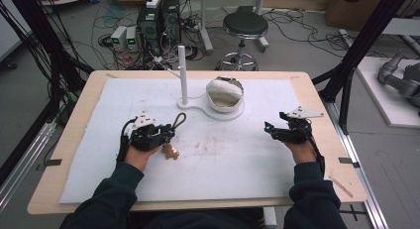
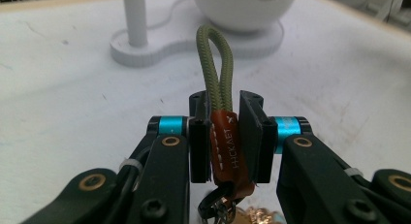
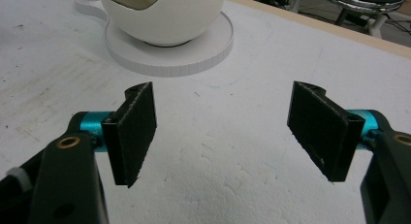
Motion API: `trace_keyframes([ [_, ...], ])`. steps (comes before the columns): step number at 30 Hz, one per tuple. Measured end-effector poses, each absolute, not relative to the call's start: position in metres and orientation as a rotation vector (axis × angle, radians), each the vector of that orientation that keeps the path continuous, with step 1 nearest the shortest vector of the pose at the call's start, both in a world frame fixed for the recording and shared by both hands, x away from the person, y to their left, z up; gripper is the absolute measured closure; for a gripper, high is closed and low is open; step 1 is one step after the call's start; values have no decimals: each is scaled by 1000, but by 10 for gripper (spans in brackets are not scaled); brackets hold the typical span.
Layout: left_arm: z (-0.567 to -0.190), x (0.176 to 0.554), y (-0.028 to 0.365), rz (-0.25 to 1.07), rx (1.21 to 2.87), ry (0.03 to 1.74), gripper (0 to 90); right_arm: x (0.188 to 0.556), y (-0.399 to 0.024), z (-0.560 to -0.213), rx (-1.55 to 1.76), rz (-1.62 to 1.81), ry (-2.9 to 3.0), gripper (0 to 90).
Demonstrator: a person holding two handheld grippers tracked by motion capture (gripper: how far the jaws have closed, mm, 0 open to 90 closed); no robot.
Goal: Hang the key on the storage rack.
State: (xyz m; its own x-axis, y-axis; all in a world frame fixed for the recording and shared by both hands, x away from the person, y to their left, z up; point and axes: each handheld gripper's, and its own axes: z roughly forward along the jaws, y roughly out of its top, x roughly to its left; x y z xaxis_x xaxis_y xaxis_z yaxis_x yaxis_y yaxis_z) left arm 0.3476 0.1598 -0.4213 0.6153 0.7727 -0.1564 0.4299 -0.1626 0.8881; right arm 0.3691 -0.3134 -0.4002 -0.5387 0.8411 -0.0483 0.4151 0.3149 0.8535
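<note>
My left gripper [image 1: 168,132] [image 2: 226,136] is shut on a keychain strap: an olive cord loop [image 2: 215,69] [image 1: 179,121] joined by a brown leather tab [image 2: 228,149], which is pinched between the jaws. The loop sticks out forward past the jaws, toward the white post [image 1: 183,74]. A small copper-coloured charm [image 1: 171,151] hangs beneath the left gripper by a black ring. My right gripper [image 1: 271,131] [image 3: 224,132] hovers over the right half of the white mat, open, with nothing between its jaws. Ahead of it stands the white bowl [image 1: 224,94] [image 3: 162,15] on its round base.
The post and bowl share one flat white stand [image 1: 210,110] at the middle back of the white foam mat [image 1: 237,159], which covers the wooden table [image 1: 74,140]. A stool [image 1: 244,28], computers and cables stand on the floor beyond the table.
</note>
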Motion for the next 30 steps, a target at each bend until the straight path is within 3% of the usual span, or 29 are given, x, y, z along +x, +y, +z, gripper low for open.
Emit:
trace_keyframes([
  [15,-370,358,200,407,1481,852,751,368,-314,-400,1109,1144,2084,264],
  [30,-319,404,174,394,1507,789,751,368,-314,-399,1104,1152,2082,265],
])
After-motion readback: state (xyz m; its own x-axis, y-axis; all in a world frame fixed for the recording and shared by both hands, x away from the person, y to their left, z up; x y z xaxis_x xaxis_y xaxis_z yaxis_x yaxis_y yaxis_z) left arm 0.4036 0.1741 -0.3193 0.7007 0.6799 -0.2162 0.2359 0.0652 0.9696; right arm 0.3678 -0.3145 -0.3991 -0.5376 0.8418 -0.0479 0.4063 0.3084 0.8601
